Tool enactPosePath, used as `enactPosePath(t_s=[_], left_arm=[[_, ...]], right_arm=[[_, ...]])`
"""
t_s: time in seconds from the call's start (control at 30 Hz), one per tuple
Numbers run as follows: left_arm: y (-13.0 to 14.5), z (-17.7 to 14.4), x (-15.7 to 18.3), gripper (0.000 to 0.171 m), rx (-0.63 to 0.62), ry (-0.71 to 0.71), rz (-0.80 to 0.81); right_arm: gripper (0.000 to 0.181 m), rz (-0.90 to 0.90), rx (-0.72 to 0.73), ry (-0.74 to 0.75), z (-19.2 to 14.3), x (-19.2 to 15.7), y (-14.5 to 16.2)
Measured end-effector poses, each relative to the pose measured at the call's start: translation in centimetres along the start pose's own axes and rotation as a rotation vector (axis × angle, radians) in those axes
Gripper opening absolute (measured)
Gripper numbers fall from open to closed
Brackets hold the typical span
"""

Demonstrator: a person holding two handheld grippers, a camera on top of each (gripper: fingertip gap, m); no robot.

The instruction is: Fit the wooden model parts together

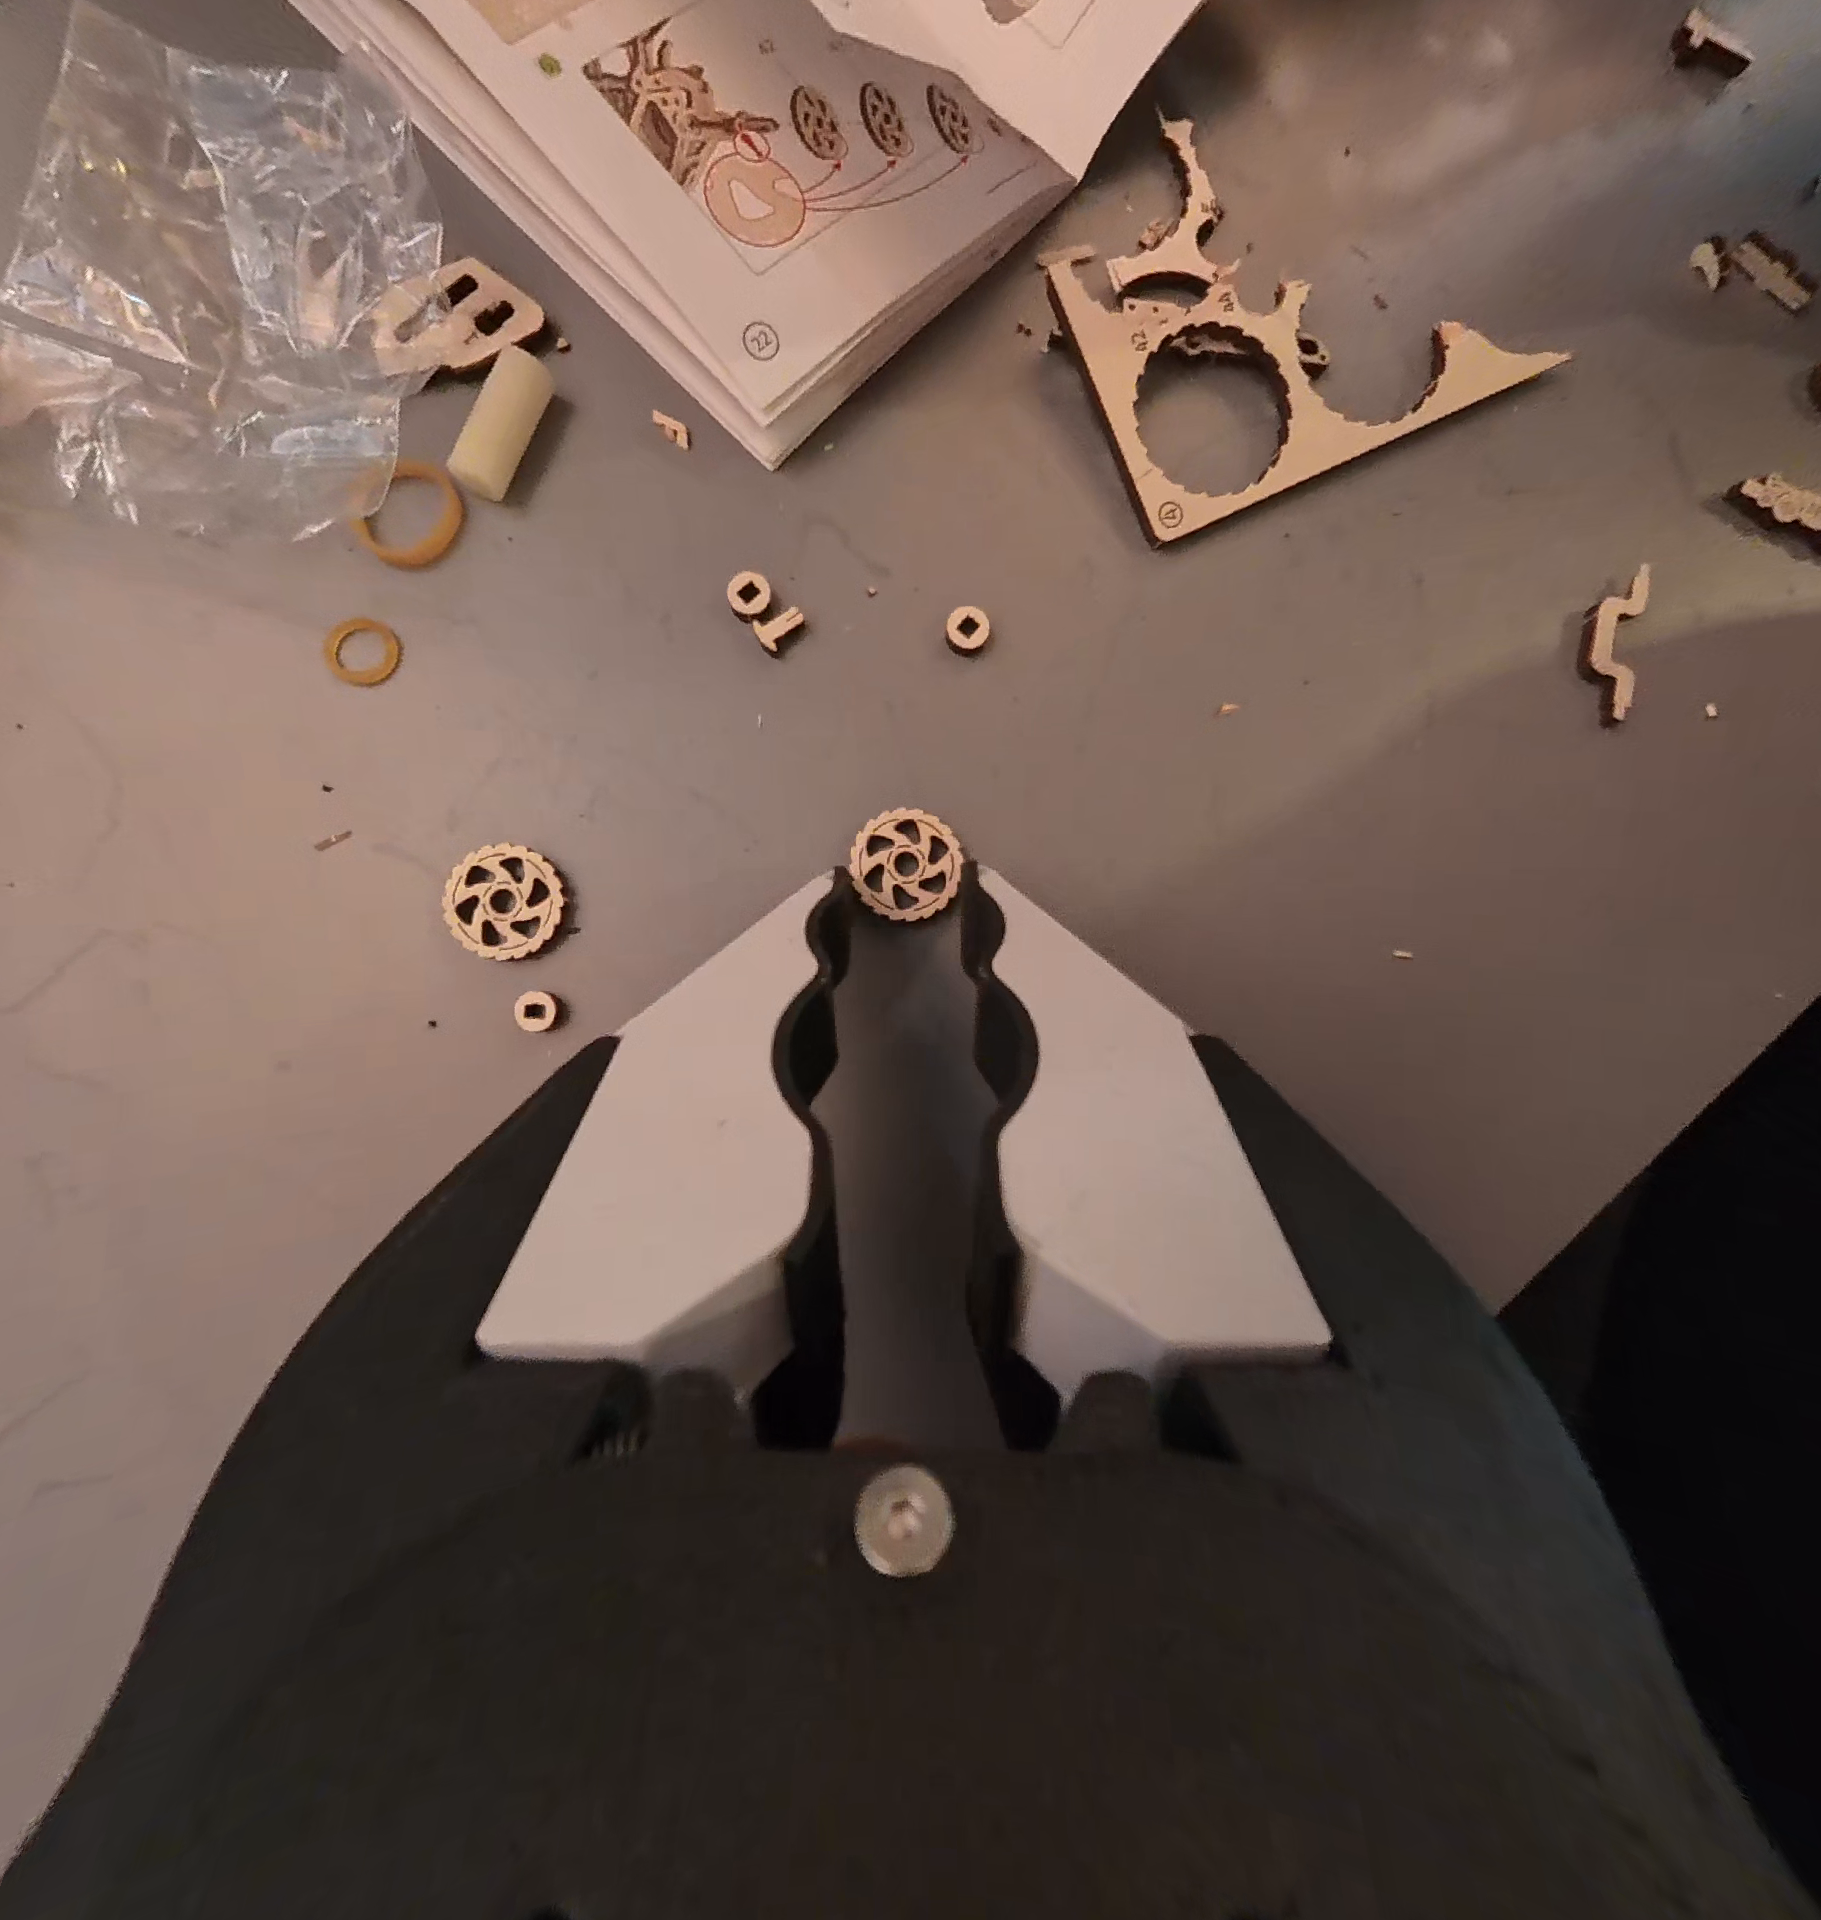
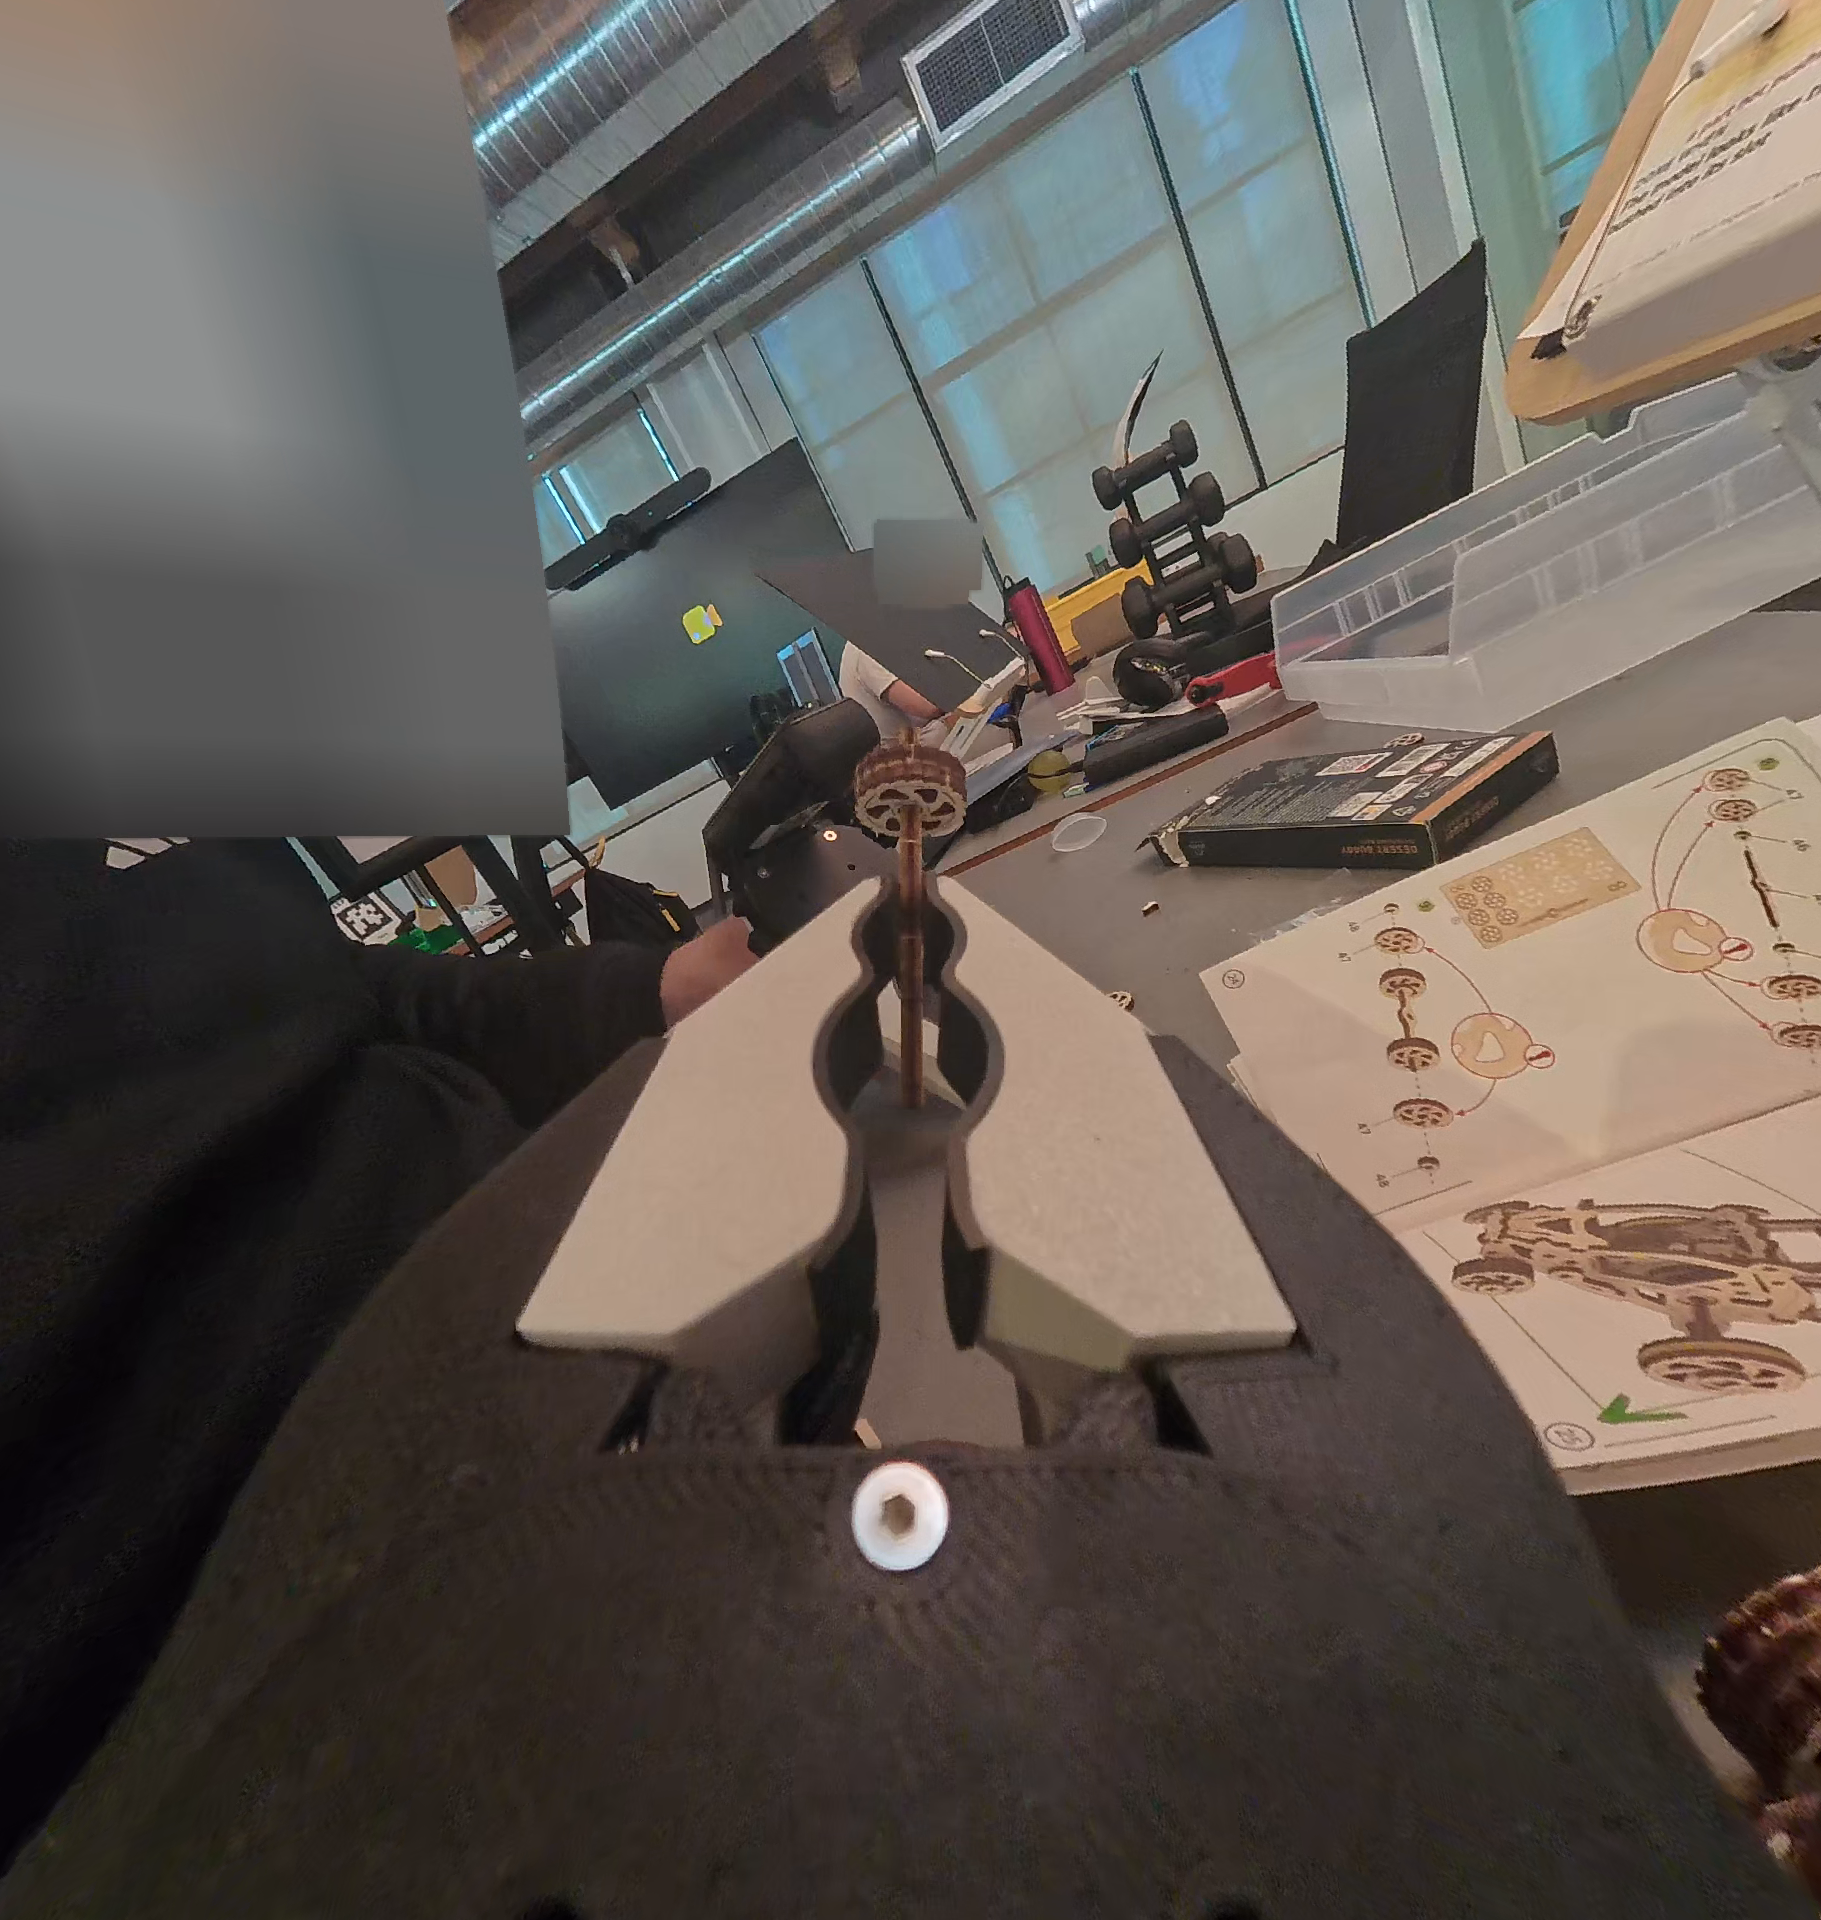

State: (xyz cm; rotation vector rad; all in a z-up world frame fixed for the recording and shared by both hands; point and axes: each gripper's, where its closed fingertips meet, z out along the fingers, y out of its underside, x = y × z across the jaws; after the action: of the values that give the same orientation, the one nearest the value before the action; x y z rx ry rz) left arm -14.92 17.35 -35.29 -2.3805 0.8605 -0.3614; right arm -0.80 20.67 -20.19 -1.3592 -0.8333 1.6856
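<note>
Left tool (image 1: pixel 904 883): pinching a gear (image 1: pixel 905 865) above the counter (image 1: pixel 1145 831).
Right tool (image 2: pixel 908 894): clamped on an axle (image 2: pixel 912 997) carrying a wheel (image 2: pixel 908 795).
Nearby: second gear (image 1: pixel 507 900), booklet (image 1: pixel 781 156), offcut sheet (image 1: pixel 1259 384).

Open-plan lab — exposed ducts (image 2: pixel 677 197), cluttered worktables (image 2: pixel 1145 894).

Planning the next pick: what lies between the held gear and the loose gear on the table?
Only bare grey table, in the left wrist view, between held gear and loose gear.

Pale tan gear (image 1: pixel 905 868) with dark swirl cutouts, centre; grey tabletop (image 1: pixel 1093 790); white booklet (image 1: pixel 781 208), red-brown drawings, top; yellow rubber ring (image 1: pixel 409 515), left; red bottle (image 2: pixel 1039 636).
</note>
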Motion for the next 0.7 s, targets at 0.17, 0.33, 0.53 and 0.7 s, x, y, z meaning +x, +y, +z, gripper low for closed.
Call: enactPosePath(t_s=[0.17,0.33,0.53,0.7], left_arm=[[-0.2,-0.2,-0.2,0.017,0.019,-0.019,0.006],[-0.4,-0.7,-0.9,0.034,0.024,-0.011,-0.002],[-0.5,-1.7,-6.5,0.035,0.029,-0.184,-0.056],[0.2,-0.5,-7.4,0.026,0.006,-0.161,-0.091]], right_arm=[[0.001,-0.003,0.003,0.002,-0.1,0.0,-0.1],[0.001,-0.015,-0.009,0.006,0.0,-0.1,0.1],[0.001,-0.022,-0.012,0.011,0.0,0.0,0.1],[0.001,-0.031,-0.026,0.021,0.1,0.1,0.3]])
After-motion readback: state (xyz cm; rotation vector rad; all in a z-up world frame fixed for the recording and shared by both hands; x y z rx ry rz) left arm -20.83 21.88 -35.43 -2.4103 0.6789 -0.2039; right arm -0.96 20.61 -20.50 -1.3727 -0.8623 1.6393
